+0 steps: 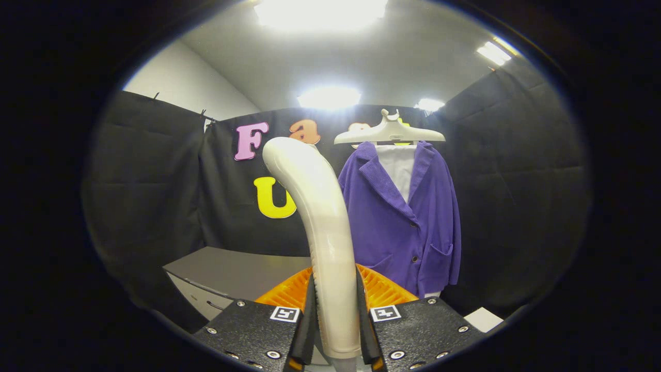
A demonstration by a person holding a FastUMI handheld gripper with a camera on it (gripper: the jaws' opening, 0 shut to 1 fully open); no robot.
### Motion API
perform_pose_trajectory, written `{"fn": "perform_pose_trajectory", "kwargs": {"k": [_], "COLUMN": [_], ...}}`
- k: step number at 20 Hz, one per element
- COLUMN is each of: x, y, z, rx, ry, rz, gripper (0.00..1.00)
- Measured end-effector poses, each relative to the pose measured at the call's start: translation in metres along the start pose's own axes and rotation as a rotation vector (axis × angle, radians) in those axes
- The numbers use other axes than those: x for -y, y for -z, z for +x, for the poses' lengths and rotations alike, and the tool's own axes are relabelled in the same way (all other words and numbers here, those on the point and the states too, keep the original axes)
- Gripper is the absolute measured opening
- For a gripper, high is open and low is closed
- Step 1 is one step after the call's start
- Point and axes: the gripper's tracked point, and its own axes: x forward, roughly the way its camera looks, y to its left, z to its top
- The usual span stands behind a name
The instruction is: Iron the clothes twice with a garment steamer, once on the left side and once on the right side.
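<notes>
A cream-white garment steamer handle rises between my fingers and curves up to the left; my gripper is shut on it, both fingers pressing its lower shaft. Beyond the fingers, to the right of the steamer, a purple corduroy jacket hangs open over a white shirt on a pale hanger against the booth wall. The steamer's head points away, so its face is hidden. The jacket is some way off and apart from the steamer.
A grey table or cabinet top with a drawer front stands to the left below the steamer. A small white block lies at the right, below the jacket's hem. Black cloth walls close the booth on three sides.
</notes>
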Motion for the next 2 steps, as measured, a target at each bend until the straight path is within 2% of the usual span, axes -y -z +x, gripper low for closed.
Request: {"fn": "perform_pose_trajectory", "kwargs": {"k": [2], "x": [-0.0103], "y": [0.0044], "z": [0.0122], "rx": [-0.010], "ry": [0.004], "rz": [-0.009], "gripper": [0.35]}}
